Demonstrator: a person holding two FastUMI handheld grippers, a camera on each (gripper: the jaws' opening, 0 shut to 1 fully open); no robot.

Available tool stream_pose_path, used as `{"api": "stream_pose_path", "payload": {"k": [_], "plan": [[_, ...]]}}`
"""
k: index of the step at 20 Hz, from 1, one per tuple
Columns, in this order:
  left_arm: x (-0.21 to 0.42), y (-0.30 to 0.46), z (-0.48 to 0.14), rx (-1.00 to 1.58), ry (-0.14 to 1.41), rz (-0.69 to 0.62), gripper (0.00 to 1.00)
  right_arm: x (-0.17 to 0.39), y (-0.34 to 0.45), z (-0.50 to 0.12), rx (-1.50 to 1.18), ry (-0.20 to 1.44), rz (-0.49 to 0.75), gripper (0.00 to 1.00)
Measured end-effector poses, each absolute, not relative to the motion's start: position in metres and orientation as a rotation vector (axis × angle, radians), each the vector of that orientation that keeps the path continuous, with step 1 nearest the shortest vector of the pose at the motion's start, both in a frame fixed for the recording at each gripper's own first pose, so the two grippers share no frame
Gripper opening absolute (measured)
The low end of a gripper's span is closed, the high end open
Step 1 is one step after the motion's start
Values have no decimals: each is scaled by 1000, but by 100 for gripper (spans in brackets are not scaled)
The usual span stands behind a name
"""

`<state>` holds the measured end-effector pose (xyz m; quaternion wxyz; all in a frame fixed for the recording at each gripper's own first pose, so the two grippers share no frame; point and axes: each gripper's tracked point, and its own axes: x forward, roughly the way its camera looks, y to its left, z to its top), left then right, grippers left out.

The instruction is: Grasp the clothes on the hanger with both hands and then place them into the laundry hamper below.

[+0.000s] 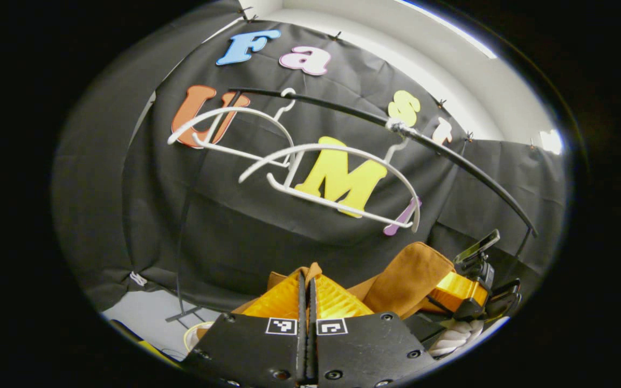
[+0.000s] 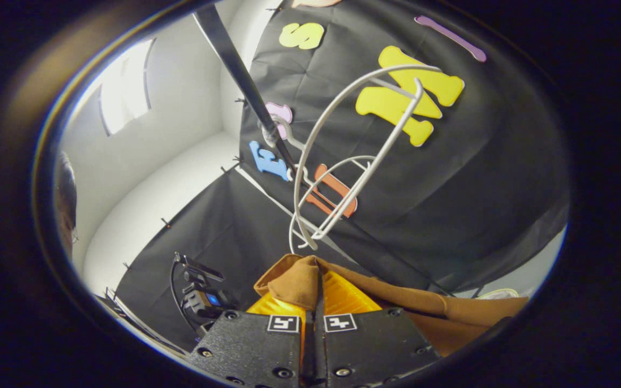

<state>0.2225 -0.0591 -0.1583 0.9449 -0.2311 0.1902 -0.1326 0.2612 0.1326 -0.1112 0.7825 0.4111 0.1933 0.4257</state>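
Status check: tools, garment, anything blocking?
Left tool shut on brown garment. Right tool shut on same garment. Garment off the white hangers, both bare on the rail. Nothing blocking.

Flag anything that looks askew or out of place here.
Nothing stands out. Both white hangers hang bare on the black rail, as expected once the brown garment is off. The left gripper and right gripper each pinch that garment.

Matt brown cloth garment (image 2: 299, 280); smooth white plastic hangers (image 1: 337, 178).
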Motion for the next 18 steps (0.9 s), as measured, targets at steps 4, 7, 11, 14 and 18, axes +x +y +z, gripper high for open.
{"api": "stream_pose_path", "payload": {"k": [4, 7, 11, 14, 18], "plan": [[204, -69, -222, -485, 475, -258, 0, 251, 144, -180, 842, 549, 865, 4], [198, -75, -269, -504, 556, -232, 0, 251, 145, -232, 765, 652, 816, 4], [184, -82, -325, -516, 668, -203, 0, 244, 149, -295, 693, 791, 749, 4], [168, -80, -370, -510, 761, -172, 5, 240, 142, -348, 642, 920, 672, 4], [146, -95, -422, -513, 883, -162, 0, 234, 127, -404, 548, 1066, 564, 4]]}}
